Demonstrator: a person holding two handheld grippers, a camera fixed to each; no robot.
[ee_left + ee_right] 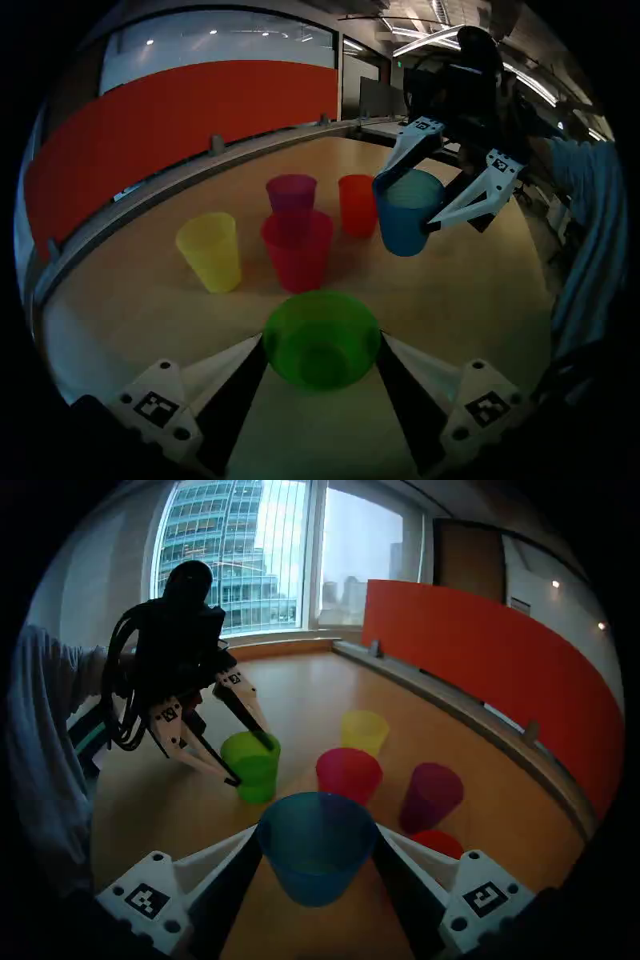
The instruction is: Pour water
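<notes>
1. Between the jaws of your left gripper [320,342], you are holding a green cup [322,356] upright, with both fingers pressing on its sides.
2. In your right gripper [317,836] you are gripping a blue cup [316,868] the same way: the jaws are clamping its walls and its mouth is facing up.
3. In the left gripper view, the blue cup is hanging at the right of the group, just beside the orange-red cup [357,205], and your grey sleeve [592,208] is showing behind it.
4. Four cups are standing upright on the wooden table [472,296]. The yellow cup [210,250] is sitting at the left and the red cup [298,250] is near it on its right. The purple cup [291,194] is standing right behind the red one, and the orange-red cup is beside the purple one.
5. I cannot tell whether either held cup is carrying water.
6. An orange wall panel [184,120] is running along the table's far edge.
</notes>
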